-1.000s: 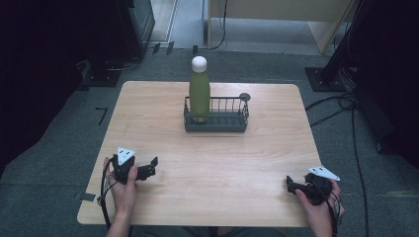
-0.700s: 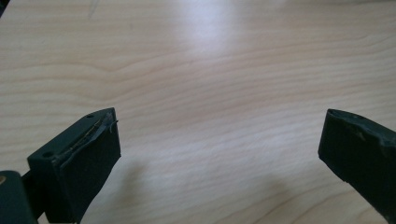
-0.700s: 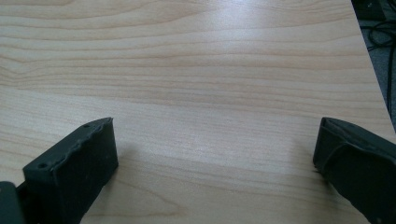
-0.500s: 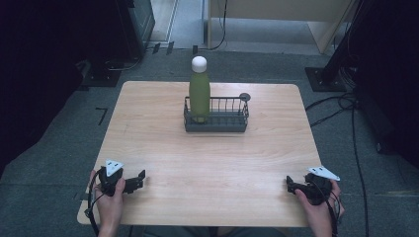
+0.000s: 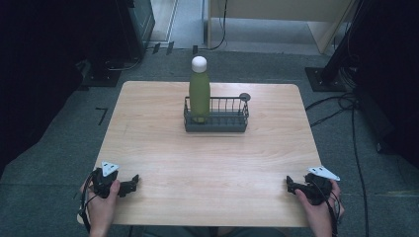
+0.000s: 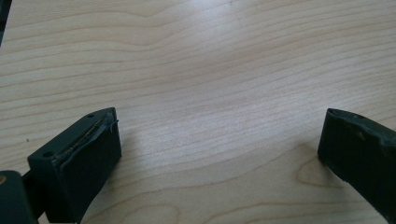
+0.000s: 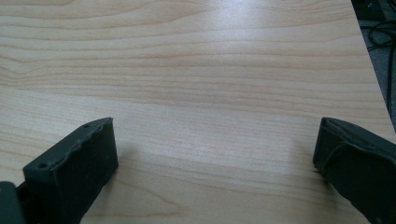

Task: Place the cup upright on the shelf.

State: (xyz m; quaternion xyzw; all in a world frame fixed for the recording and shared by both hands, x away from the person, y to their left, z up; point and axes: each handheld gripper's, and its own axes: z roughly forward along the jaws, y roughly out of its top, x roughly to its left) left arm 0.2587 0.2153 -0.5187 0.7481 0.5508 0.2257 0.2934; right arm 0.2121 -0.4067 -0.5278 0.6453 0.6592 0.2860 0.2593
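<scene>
A green bottle [image 5: 199, 93] with a white cap stands upright in the left end of a dark wire basket [image 5: 217, 121] at the far middle of the wooden table [image 5: 207, 163]. My left gripper [image 5: 132, 183] rests near the table's front left corner, held in a hand, its jaws wide apart with only bare wood between them [image 6: 219, 135]. At the front right corner my right gripper [image 5: 290, 184] lies low on the table, also open with nothing between its jaws [image 7: 215, 140].
A small dark round knob [image 5: 244, 97] sticks up at the basket's right end. Grey carpet surrounds the table, with cables [image 5: 341, 106] on the floor at the right and dark equipment [image 5: 123, 29] at the back left.
My left gripper has drawn back toward the front left corner of the table and stopped there. The right gripper has stayed where it was.
</scene>
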